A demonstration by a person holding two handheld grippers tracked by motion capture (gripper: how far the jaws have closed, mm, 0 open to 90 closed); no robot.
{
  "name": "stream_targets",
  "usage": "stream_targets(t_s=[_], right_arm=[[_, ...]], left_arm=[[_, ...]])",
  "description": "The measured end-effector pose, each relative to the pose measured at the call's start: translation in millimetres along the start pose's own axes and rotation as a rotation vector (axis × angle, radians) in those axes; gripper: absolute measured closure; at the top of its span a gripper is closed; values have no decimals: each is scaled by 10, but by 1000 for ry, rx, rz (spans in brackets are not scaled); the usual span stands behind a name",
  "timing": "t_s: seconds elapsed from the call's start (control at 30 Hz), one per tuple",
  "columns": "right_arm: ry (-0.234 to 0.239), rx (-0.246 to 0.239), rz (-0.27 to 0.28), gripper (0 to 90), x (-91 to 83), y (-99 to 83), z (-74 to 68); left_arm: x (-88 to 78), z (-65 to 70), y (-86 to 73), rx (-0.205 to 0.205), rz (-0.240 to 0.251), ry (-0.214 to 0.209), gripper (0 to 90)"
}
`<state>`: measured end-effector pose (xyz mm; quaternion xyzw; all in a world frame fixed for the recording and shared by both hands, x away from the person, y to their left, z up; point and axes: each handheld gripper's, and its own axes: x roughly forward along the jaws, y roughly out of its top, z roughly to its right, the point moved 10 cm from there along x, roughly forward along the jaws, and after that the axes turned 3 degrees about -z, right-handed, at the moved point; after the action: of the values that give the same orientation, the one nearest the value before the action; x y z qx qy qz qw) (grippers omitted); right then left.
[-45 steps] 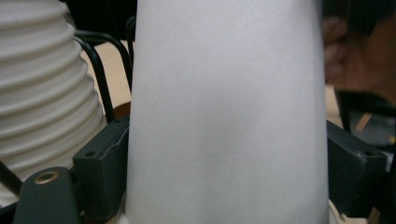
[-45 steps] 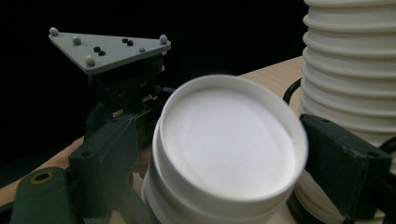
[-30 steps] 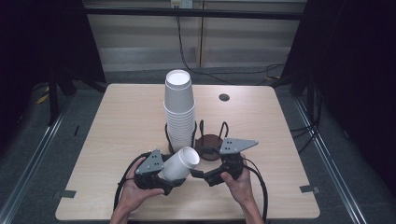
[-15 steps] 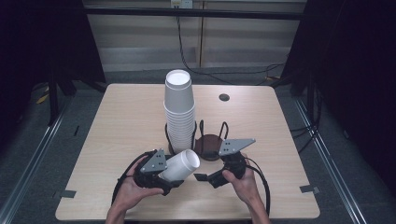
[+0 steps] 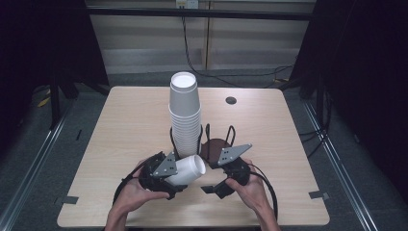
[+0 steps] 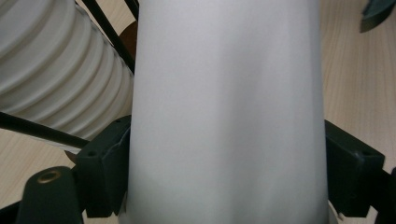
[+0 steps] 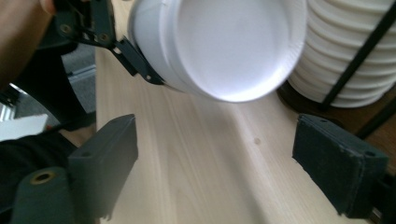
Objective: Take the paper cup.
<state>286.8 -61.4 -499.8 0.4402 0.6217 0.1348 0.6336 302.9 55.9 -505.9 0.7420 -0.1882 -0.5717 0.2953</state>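
We hold a paper cup (image 5: pixel 188 169) sideways in our left gripper (image 5: pixel 180 179), whose jaws have just been closing and now pinch its wall, low over the table (image 5: pixel 120 130) just in front of the stack (image 5: pixel 185 113). Our right gripper (image 5: pixel 211 185) waits beside it, jaws wide and empty. Squeezing harder could crumple the cup; swinging it could knock the stack.

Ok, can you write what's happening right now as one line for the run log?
left gripper: jaws just closing, shut on white paper cup | right gripper: jaws open, nothing held | cup stack: upright in wire holder
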Motion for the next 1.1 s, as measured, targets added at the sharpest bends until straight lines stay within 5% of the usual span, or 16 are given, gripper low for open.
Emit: stream_targets(t_s=[0.53,0.67,0.83,1.1], right_arm=[[42,-55,-132,153,51,46,-11],[49,-63,-177,185,81,37,-16],[49,-64,-196,167,89,36,0],[66,-73,-252,147,104,29,12]], left_arm=[[13,12,-79,42,-119,-28,164],[20,52,-59,66,-115,-47,164],[85,63,-113,94,-178,-43,164],[119,125,-41,126,-194,-52,164]])
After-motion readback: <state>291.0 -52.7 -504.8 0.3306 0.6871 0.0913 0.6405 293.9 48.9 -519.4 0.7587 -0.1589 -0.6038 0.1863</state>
